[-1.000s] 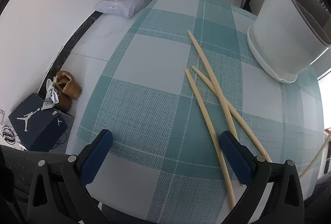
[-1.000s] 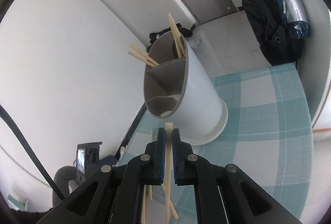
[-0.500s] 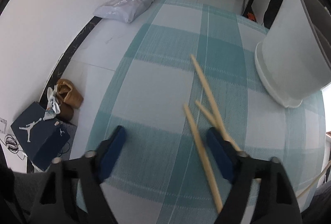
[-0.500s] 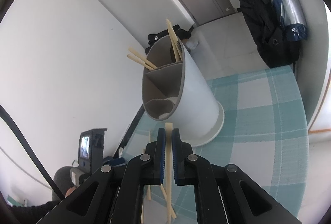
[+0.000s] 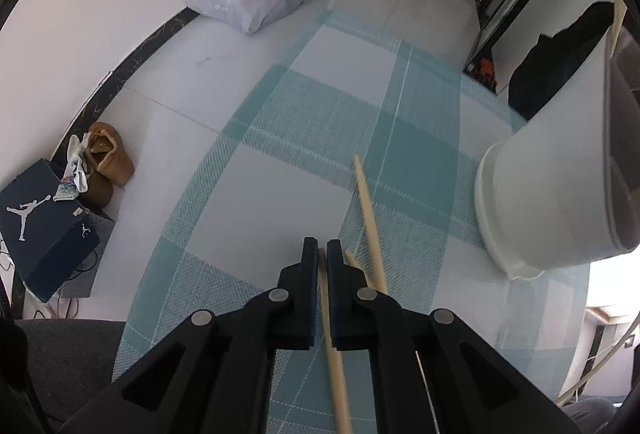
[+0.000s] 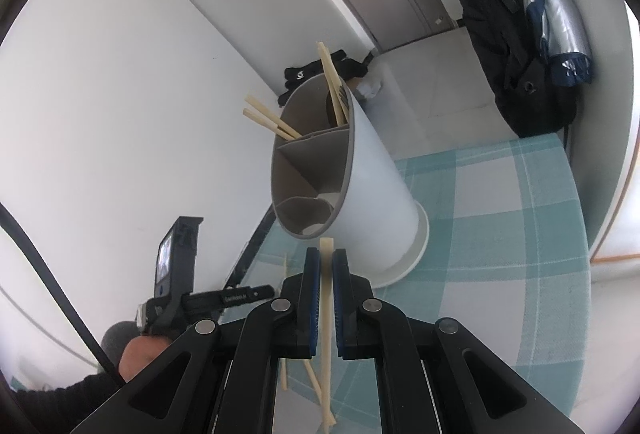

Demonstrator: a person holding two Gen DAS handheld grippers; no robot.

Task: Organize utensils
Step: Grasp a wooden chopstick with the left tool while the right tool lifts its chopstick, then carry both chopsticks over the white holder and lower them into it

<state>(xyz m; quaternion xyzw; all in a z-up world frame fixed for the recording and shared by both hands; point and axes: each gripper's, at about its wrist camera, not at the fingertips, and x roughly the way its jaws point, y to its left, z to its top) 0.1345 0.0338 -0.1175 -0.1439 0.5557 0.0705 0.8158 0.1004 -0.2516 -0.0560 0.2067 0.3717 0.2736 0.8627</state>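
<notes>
My left gripper [image 5: 323, 254] is shut on a wooden chopstick [image 5: 334, 358] low over the teal checked tablecloth [image 5: 280, 193]. Two more chopsticks [image 5: 370, 218] lie just right of it. The white divided utensil holder [image 5: 552, 201] stands at the right. My right gripper [image 6: 326, 262] is shut on another chopstick [image 6: 326, 314], held upright just in front of the holder's [image 6: 360, 185] grey rim. Several chopsticks [image 6: 332, 81] stand in its far compartments. Two loose chopsticks [image 6: 285, 366] show on the cloth below it.
The table's left edge drops to a tiled floor with a dark shoebox [image 5: 40, 226], brown shoes [image 5: 106, 161] and bags [image 5: 248, 3]. The person's left hand with its gripper handle [image 6: 176, 274] shows at lower left of the right wrist view. A dark coat [image 6: 516, 33] hangs at the right.
My left gripper was wide open above the three chopsticks; it has moved down and closed on the leftmost one. My right gripper has stayed shut on its chopstick near the holder.
</notes>
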